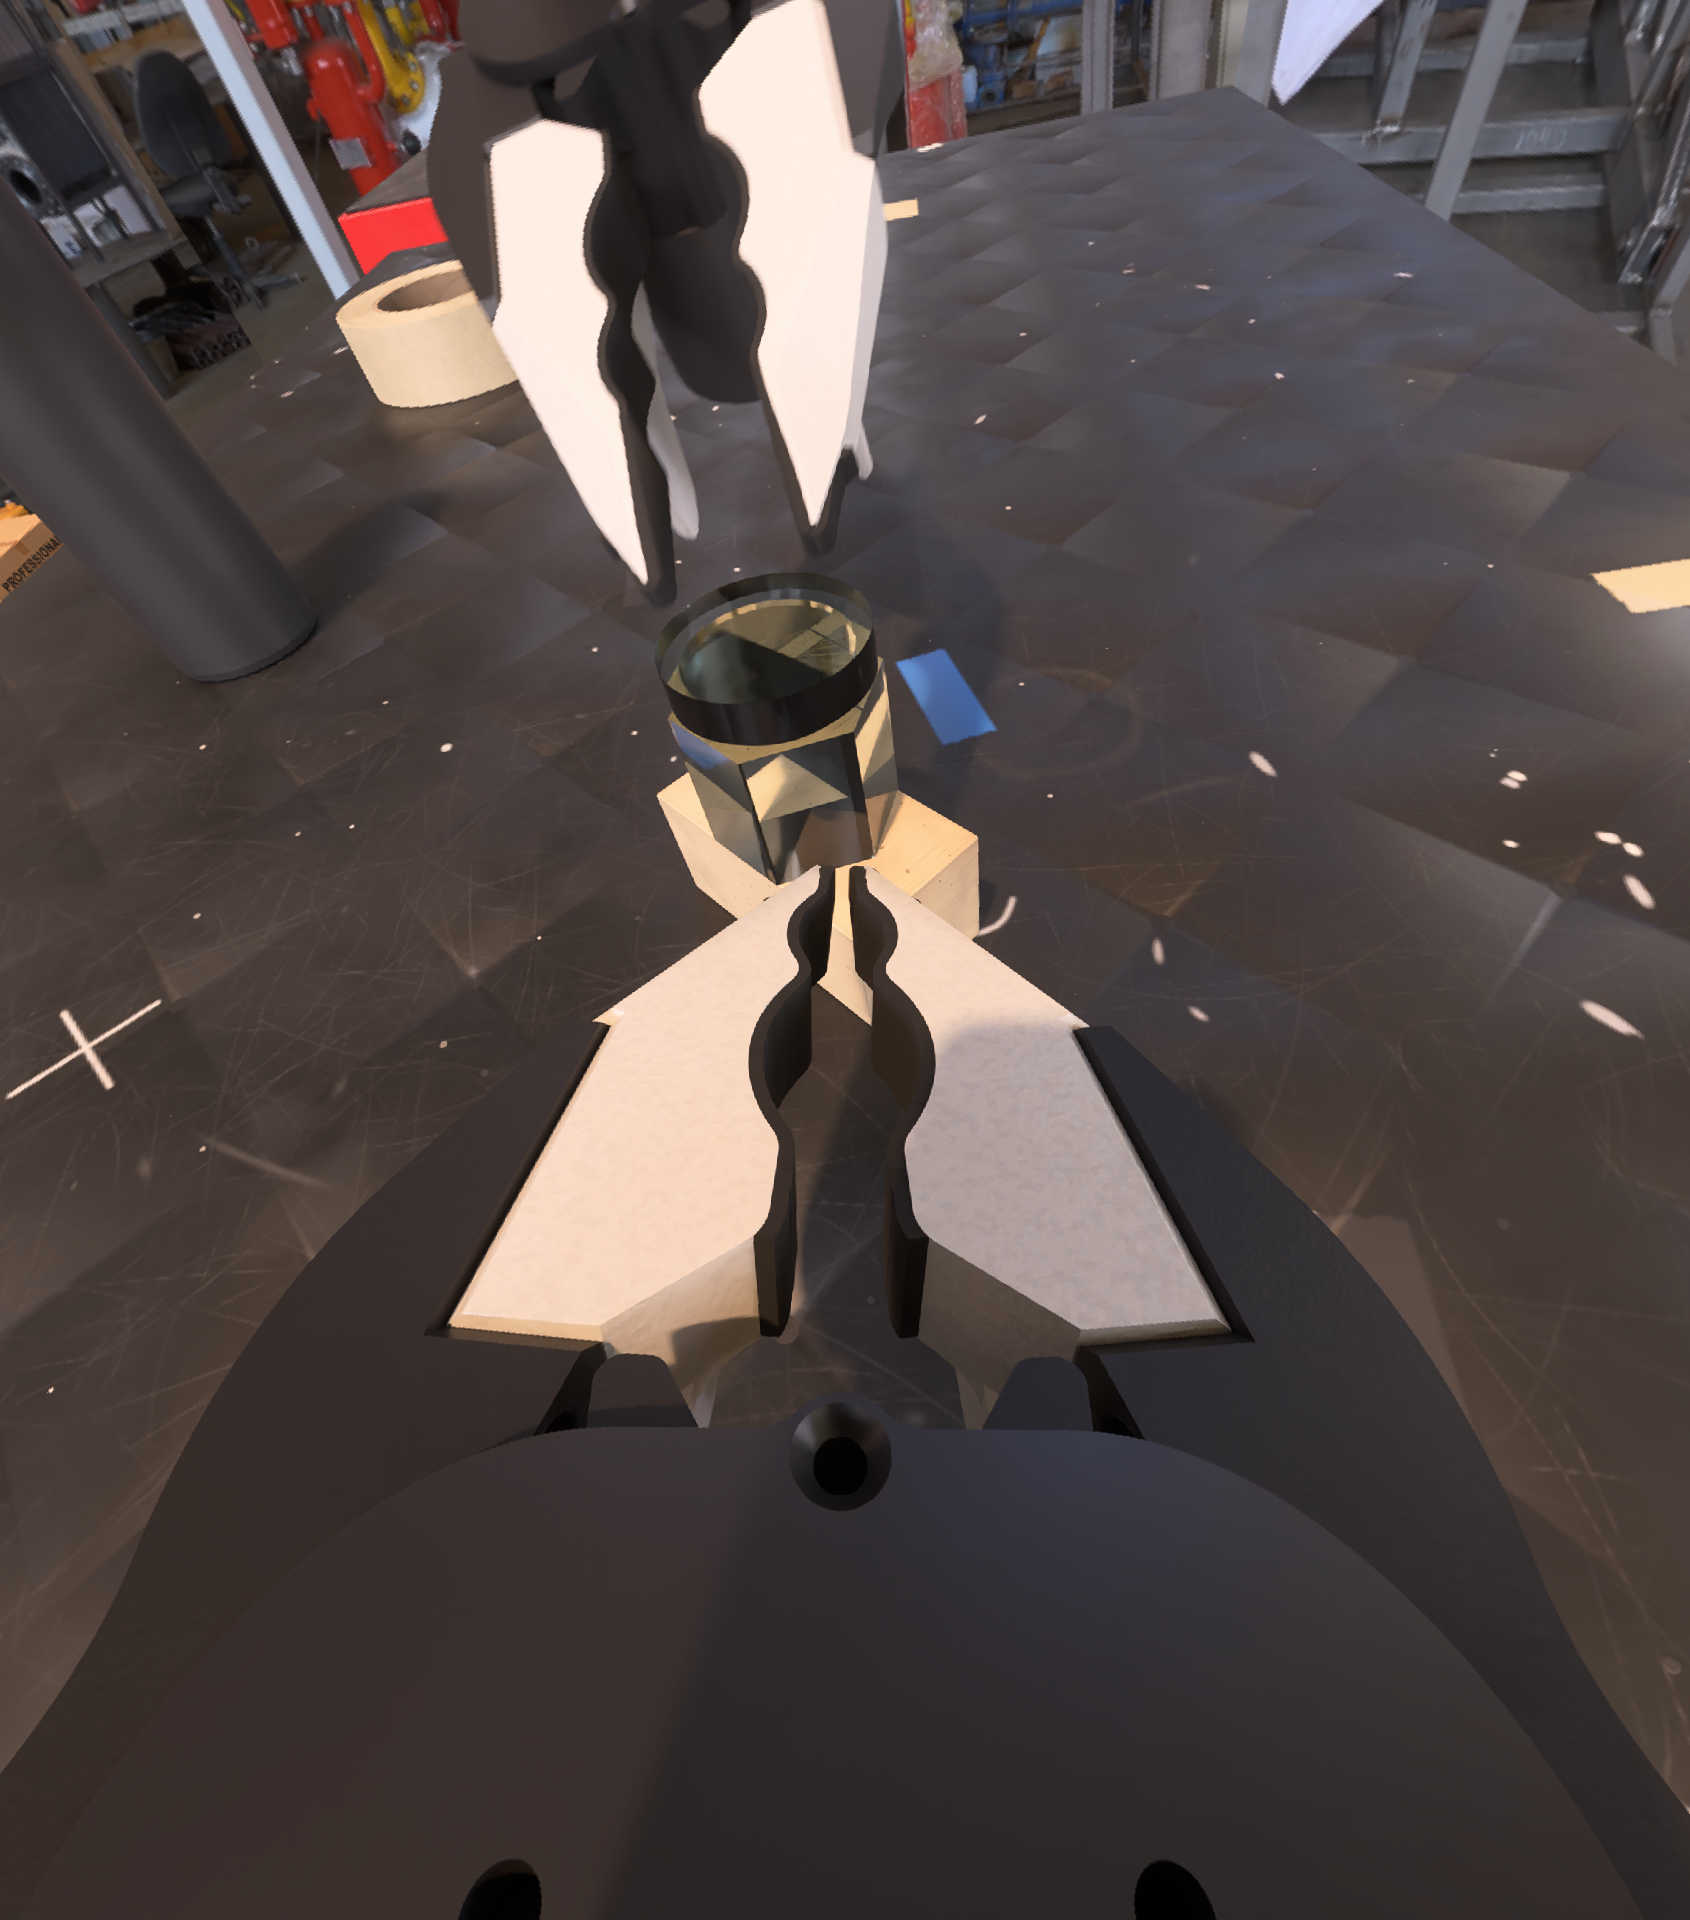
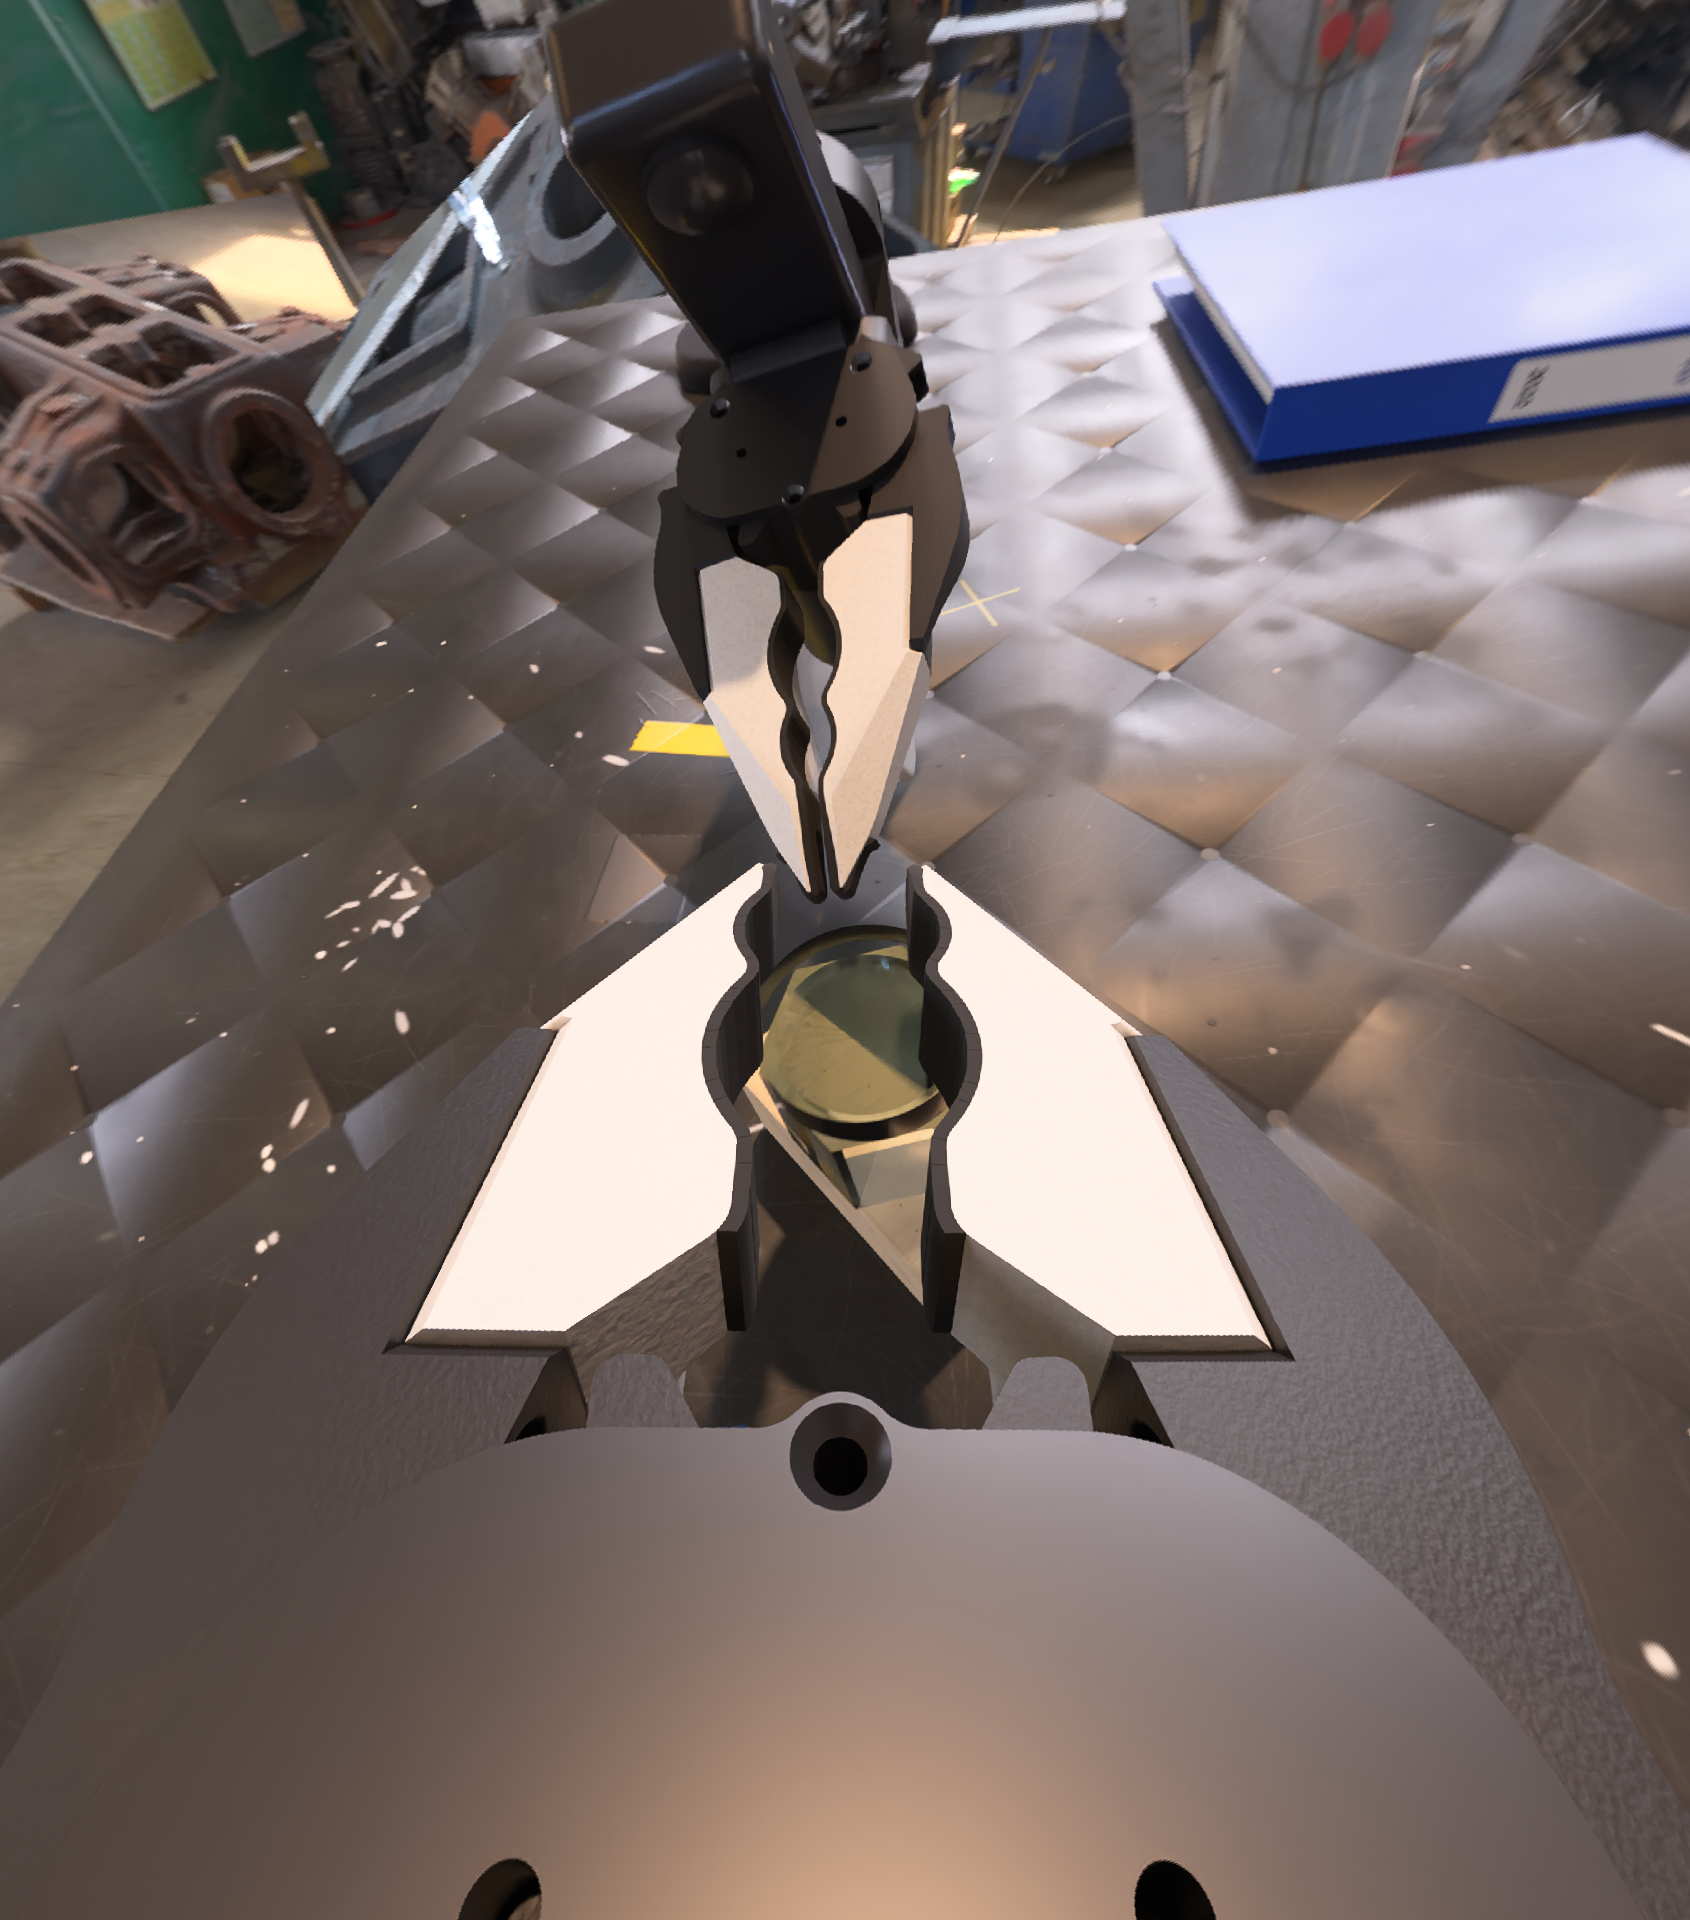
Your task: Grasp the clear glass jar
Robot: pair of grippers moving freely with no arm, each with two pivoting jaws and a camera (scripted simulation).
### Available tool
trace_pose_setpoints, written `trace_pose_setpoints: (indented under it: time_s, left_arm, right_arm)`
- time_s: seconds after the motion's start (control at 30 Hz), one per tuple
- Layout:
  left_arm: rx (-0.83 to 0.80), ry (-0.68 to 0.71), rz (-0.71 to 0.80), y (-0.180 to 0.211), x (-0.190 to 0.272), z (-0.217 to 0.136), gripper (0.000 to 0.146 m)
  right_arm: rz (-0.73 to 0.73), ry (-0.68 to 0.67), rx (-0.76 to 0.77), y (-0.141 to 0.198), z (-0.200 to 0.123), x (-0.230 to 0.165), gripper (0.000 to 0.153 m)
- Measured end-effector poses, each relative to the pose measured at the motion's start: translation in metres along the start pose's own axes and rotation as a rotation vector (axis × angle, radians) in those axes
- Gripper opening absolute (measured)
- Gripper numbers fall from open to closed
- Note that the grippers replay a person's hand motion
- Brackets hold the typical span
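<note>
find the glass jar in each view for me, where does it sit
Left wrist view: the clear glass jar stands mid-frame on a pale block, beyond the shut left claw.
Right wrist view: the jar shows low centre, between the open right claw's fingers.
Shared landmark: the quilted metal table.

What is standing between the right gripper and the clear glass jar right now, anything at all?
Nothing visible. The right gripper hangs above the clear glass jar, jaws open, with the jar's top showing between them. The left gripper, jaws shut, points at the jar's base from the other side.
</note>
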State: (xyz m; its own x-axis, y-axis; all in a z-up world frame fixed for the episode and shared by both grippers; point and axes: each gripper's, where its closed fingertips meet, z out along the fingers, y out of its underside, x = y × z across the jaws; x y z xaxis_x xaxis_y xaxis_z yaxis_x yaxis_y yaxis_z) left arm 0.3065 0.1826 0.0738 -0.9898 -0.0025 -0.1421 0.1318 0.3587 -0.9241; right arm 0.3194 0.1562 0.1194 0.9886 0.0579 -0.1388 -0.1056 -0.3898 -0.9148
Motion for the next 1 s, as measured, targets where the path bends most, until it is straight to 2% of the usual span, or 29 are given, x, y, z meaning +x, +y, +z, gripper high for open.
trace_pose_setpoints:
  time_s: [0.23,0.33,0.43,0.53,0.77,0.93,1.0]
  left_arm:
    - [0.031,-0.014,-0.048,0.003,0.002,-0.004,0.002]
    - [0.037,-0.014,-0.056,0.002,0.001,-0.003,0.002]
    - [0.049,-0.006,-0.066,0.002,0.001,-0.002,0.002]
    - [0.052,-0.002,-0.072,0.001,0.001,-0.002,0.002]
    - [0.046,-0.008,-0.058,0.002,0.001,-0.002,0.002]
    - [0.053,0.005,-0.059,0.001,0.002,-0.002,0.002]
    - [0.054,0.008,-0.057,0.001,0.002,-0.002,0.002]
  right_arm:
    - [0.143,-0.174,-0.056,0.007,0.014,0.005,0.024]
    - [0.032,-0.182,-0.088,0.010,0.011,-0.002,0.023]
    - [-0.139,-0.046,-0.113,0.009,0.003,0.008,0.019]
    - [-0.141,-0.102,-0.149,0.008,-0.005,0.008,0.018]
    - [-0.128,-0.269,-0.347,0.023,-0.010,0.003,0.044]
    - [-0.370,-0.262,-0.457,0.038,-0.003,0.004,0.065]
    - [-0.443,-0.271,-0.494,0.039,0.000,0.006,0.067]
